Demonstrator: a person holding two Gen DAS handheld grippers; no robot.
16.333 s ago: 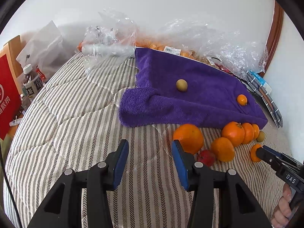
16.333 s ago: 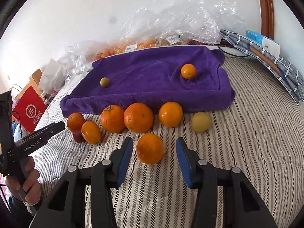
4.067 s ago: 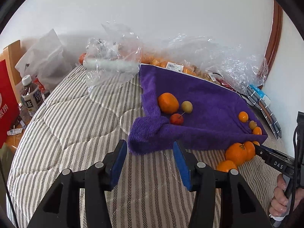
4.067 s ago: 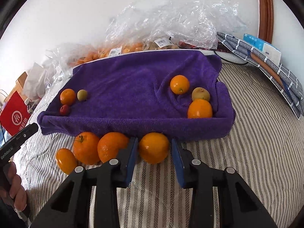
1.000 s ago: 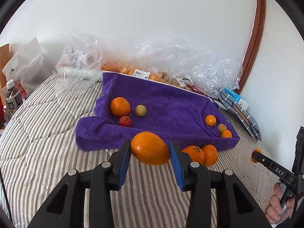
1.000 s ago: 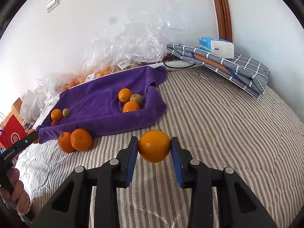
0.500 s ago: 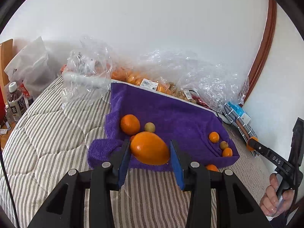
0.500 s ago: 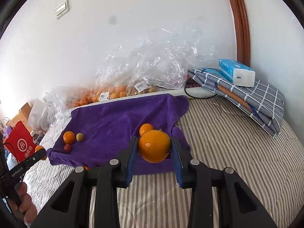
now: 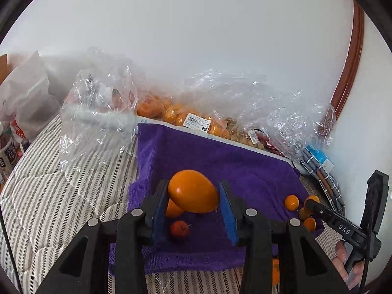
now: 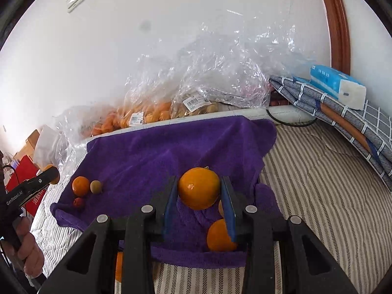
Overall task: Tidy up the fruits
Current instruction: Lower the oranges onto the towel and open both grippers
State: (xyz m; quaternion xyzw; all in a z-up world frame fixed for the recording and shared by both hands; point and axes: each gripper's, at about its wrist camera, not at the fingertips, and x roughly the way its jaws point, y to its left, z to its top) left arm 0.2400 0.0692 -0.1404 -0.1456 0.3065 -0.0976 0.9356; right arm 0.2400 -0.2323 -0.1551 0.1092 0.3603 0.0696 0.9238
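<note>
Fruits sit on and around the purple towel (image 9: 220, 166) spread over the striped bed (image 9: 61, 196). Your left gripper (image 9: 193, 204) is clamped on a big elongated orange (image 9: 193, 191), blue pads tight on both sides, held above the towel's near-left part. Below it on the towel: a small red fruit (image 9: 179, 229) w/ stem, and another orange fruit (image 9: 174, 208) partly hidden behind the held one.

Your right gripper (image 10: 199, 202) is closed on a round orange (image 10: 199, 188), held over the towel's right end. Under it on the towel lies another orange (image 10: 220, 236), partly behind the right pad. At the towel's left end in that view: a small orange (image 10: 80, 185), a greenish-brown fruit (image 10: 95, 186) just beside it, and the red fruit near the towel's front edge.

From the left wrist view, approx. three small oranges (image 9: 291, 202) cluster at the towel's right end, next to your right gripper's tip. One more orange (image 9: 275, 269) lies on the bed just off the towel's front edge, mostly hidden.

Behind the towel, vs. the wall: clear plastic bags (image 9: 245, 112) of fruit w/ price labels. Right of the towel: folded checked cloth (image 10: 343, 112) w/ a tissue pack (image 10: 335, 83) on top.
</note>
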